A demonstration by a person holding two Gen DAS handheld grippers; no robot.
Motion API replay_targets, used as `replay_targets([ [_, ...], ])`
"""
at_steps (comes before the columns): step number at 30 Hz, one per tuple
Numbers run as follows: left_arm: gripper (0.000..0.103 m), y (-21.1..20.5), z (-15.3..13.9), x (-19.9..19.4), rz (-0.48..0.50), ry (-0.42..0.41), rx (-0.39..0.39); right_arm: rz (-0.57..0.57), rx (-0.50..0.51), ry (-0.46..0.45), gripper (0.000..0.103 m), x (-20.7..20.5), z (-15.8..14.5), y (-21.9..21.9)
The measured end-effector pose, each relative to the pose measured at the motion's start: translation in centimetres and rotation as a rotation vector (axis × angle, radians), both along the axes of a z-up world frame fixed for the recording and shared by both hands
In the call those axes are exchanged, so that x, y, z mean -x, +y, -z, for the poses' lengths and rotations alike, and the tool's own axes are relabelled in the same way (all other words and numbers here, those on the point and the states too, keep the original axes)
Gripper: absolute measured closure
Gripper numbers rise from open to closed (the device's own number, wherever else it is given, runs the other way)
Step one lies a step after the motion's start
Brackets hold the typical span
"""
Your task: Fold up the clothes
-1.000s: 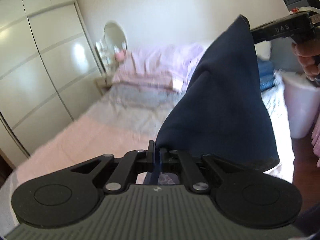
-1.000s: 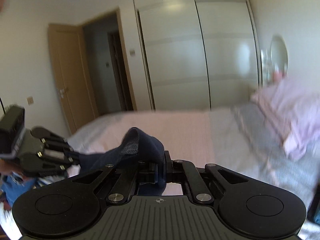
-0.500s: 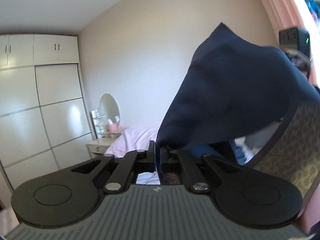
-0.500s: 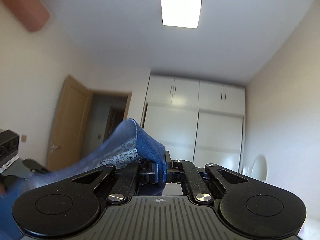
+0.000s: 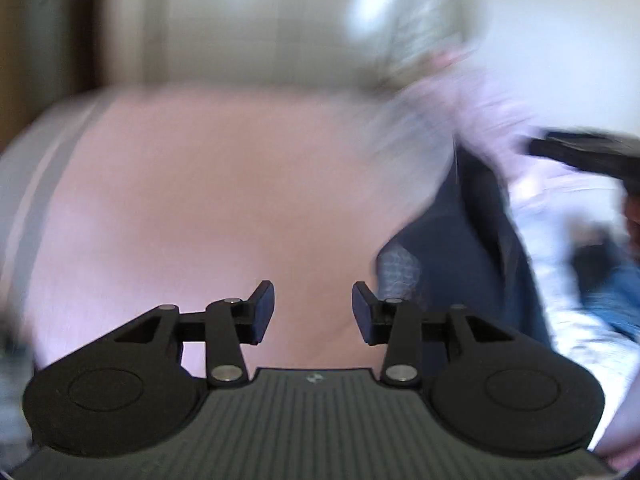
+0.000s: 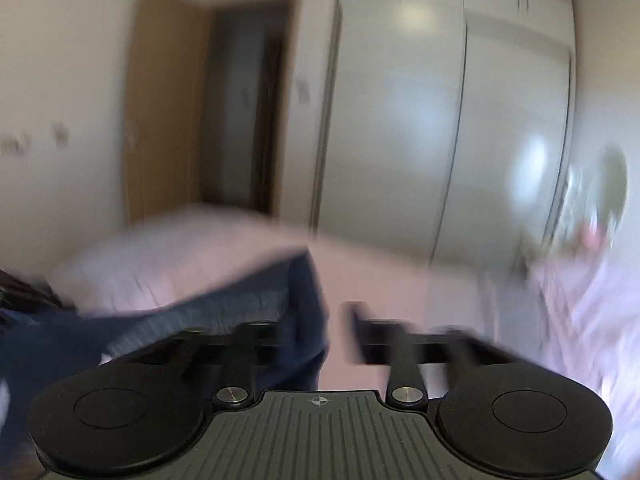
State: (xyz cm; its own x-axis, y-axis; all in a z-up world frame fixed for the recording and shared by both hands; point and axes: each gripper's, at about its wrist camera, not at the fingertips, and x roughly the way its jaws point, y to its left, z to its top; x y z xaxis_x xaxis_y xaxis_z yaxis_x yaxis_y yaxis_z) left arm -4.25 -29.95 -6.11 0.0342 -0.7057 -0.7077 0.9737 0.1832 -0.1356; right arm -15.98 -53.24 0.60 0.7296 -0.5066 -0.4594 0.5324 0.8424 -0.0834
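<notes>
Both views, motion-blurred. A moment earlier we held the dark blue garment [image 5: 472,248] aloft, one pinched corner in each set of closed fingers; now both grips are let go. The left gripper [image 5: 313,312] has its fingers parting, about halfway apart, with only the pink bed [image 5: 208,200] showing between them. The right gripper [image 6: 328,336] is opening wide; a fold of the cloth drapes over its left-hand finger and hangs in the gap, but the pads no longer press on it. In the left view the garment drops toward the bed's right side, below the right gripper's dark body [image 5: 588,156], near the pale purple bedding [image 5: 492,120]; whether it has fully settled we cannot tell through the blur. We judge this the cast-down that spreads the garment flat: next come smoothing and the first fold, and the drape on the right finger may drag it askew
</notes>
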Motion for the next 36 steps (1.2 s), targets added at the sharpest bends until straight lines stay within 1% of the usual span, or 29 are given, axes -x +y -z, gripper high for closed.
replay_targets([
  [2, 0.065, 1.4, 4.2, -0.2, -0.056, 0.017, -0.093, 0.029, -0.143, 0.040, 0.038, -0.4, 6.3, -2.1],
  [3, 0.065, 2.0, 5.9, 0.1, -0.064, 0.003, -0.155, 0.037, -0.213, 0.048, 0.038, -0.1, 8.9, -2.6],
  [5, 0.065, 1.8, 8.9, 1.0, -0.053, -0.060, -0.266, 0.036, -0.326, 0.102, 0.038, 1.0, 13.5, -2.5],
  [6, 0.065, 0.6, 9.9, 2.1, -0.029, -0.084, -0.314, 0.036, -0.382, 0.133, 0.038, 1.6, 15.5, -2.2],
  [8, 0.064, 1.8, 11.4, 3.8, 0.012, -0.121, -0.374, 0.038, -0.491, 0.188, 0.038, 3.1, 18.6, -1.4],
  [9, 0.062, 2.4, 12.1, 4.6, 0.032, -0.138, -0.403, 0.034, -0.537, 0.217, 0.038, 3.7, 19.9, -1.8],
  [10, 0.062, 3.0, 12.6, 4.9, 0.043, -0.145, -0.417, 0.030, -0.576, 0.245, 0.038, 4.3, 21.0, -1.6],
  [11, 0.062, 3.7, 13.0, 5.3, 0.054, -0.152, -0.431, 0.027, -0.603, 0.270, 0.038, 5.0, 21.7, -0.5],
  [13, 0.061, 4.2, 14.0, 5.8, 0.061, -0.148, -0.451, 0.050, -0.661, 0.294, 0.038, 5.9, 23.1, 0.9],
  [14, 0.061, 3.0, 15.2, 5.2, 0.061, -0.137, -0.460, 0.069, -0.689, 0.298, 0.038, 6.4, 23.7, 1.6],
  [16, 0.061, 3.2, 15.7, 5.3, 0.083, -0.151, -0.471, 0.112, -0.735, 0.302, 0.038, 7.3, 24.2, 3.4],
  [17, 0.061, 3.2, 16.1, 5.2, 0.099, -0.161, -0.471, 0.131, -0.741, 0.304, 0.038, 7.3, 24.2, 4.0],
  [19, 0.061, 3.5, 16.6, 4.8, 0.127, -0.168, -0.473, 0.167, -0.742, 0.306, 0.038, 7.7, 24.6, 4.7],
  [22, 0.060, 4.3, 16.8, 4.0, 0.156, -0.163, -0.477, 0.231, -0.736, 0.288, 0.038, 8.1, 24.0, 6.7],
  [24, 0.060, 4.8, 16.9, 3.1, 0.165, -0.153, -0.485, 0.255, -0.739, 0.293, 0.038, 7.7, 24.0, 7.7],
  [26, 0.060, 5.3, 16.5, 2.3, 0.179, -0.119, -0.462, 0.272, -0.735, 0.302, 0.038, 6.9, 24.3, 8.7],
  [28, 0.060, 5.7, 16.2, 1.4, 0.178, -0.110, -0.452, 0.279, -0.734, 0.308, 0.038, 6.1, 24.3, 9.6],
  [32, 0.060, 6.5, 16.0, 0.0, 0.160, -0.135, -0.459, 0.263, -0.726, 0.348, 0.038, 4.2, 24.6, 10.6],
  [36, 0.060, 7.1, 16.3, -1.0, 0.149, -0.137, -0.466, 0.253, -0.707, 0.388, 0.038, 2.6, 25.0, 10.9],
])
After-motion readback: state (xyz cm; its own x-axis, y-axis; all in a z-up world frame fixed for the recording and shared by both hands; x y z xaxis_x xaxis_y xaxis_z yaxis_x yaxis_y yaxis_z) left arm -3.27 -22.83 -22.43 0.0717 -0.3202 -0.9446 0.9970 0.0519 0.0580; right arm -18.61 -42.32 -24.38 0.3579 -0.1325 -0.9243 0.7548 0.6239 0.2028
